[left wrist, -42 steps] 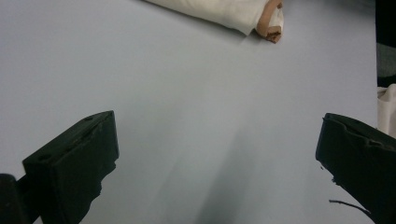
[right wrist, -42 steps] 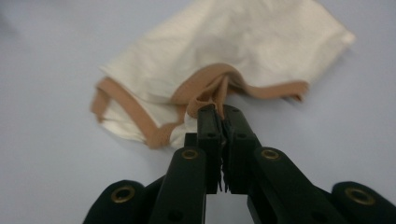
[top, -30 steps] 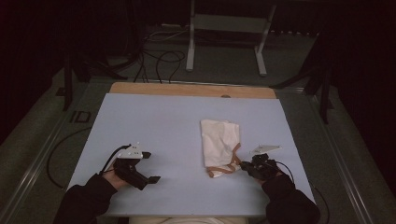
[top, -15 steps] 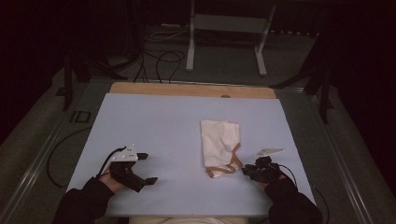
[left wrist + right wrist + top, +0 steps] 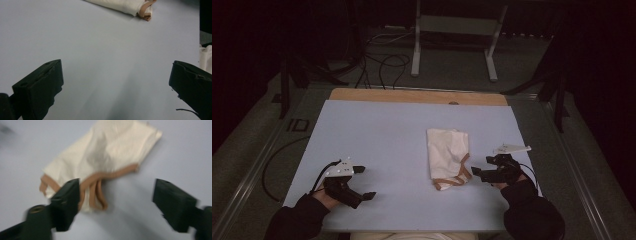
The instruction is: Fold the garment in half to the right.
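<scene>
Though folded, cloth (image 5: 447,157) lengthwise front-to-back

— What do the two tools look like?

— Both are black. The left gripper (image 5: 364,182) carries a pale grey three-cornered plate (image 5: 339,169) on top, with small dark dots on it, and a thin black cable (image 5: 320,175) loops from its left side. The right gripper (image 5: 478,172) has a similar pale plate (image 5: 511,148), long and pointed, at its far side.

— And the jaws up close?

— Blocky, matte black, with squared ends. In the left gripper view one shows a small round hole on its top face; a fine thread hangs from the other.

— What is the person wearing?

— Dark sleeves (image 5: 527,212) on both forearms, loose and creased at the cuffs.
</scene>
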Tool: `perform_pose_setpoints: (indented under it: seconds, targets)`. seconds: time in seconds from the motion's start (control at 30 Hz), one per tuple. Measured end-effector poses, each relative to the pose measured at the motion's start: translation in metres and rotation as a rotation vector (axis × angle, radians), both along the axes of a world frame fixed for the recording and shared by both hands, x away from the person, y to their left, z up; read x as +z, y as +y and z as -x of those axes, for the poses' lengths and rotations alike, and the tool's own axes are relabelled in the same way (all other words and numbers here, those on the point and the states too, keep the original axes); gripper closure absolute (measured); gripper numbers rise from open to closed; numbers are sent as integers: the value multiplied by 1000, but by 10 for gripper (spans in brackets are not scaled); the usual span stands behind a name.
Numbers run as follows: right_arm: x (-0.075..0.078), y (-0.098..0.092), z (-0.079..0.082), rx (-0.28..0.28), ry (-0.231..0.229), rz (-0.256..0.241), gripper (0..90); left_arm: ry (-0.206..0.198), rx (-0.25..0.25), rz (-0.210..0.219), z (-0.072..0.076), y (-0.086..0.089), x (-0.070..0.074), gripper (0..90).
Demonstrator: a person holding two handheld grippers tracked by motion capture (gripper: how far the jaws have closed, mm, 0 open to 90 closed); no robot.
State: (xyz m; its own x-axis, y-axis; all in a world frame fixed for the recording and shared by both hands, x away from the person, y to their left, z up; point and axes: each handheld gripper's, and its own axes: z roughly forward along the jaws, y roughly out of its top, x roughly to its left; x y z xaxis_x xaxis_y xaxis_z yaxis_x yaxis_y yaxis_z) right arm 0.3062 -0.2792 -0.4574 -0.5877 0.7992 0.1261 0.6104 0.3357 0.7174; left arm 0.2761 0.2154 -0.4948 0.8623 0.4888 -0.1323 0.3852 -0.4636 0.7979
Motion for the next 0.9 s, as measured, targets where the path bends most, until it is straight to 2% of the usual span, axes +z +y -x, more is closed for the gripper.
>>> perform_pose_setpoints:
  seconds: [0.07, 0.13, 0.23, 0.4, 0.43, 0.53, 0.63, 0.73, 0.77, 0.8, 0.9]
  targets:
    - [9, 2, -8, 4, -30, -3, 138, 0, 10, -2, 1, 3, 0, 3]
    - [12, 3, -12, 7, -36, 2, 133, 0, 15, -1, 2, 5, -1, 3]
    - [19, 7, -28, 19, -58, 2, 104, 1, 25, -1, 4, 8, -3, 3]
    - [23, 12, -44, 39, -89, 7, 104, -3, 33, -4, 4, 11, -4, 2]
    - [24, 14, -52, 52, -108, 0, 104, -6, 37, -3, 4, 12, -4, 3]
    - [25, 15, -64, 54, -122, -10, 104, -7, 43, 3, 3, 13, -4, 3]
    - [25, 15, -72, 60, -125, -7, 106, -7, 38, -7, 2, 14, -5, 2]
    - [23, 15, -80, 65, -127, 7, 106, 0, 31, 5, 0, 16, -6, 2]
    - [20, 15, -90, 67, -127, -15, 107, 3, 33, 9, 0, 17, -6, 2]
    - [20, 15, -90, 67, -127, -15, 107, 3, 33, 9, 0, 17, -6, 2]
    - [15, 15, -104, 56, -103, -32, 106, 1, 44, 10, 0, 18, -6, 2]
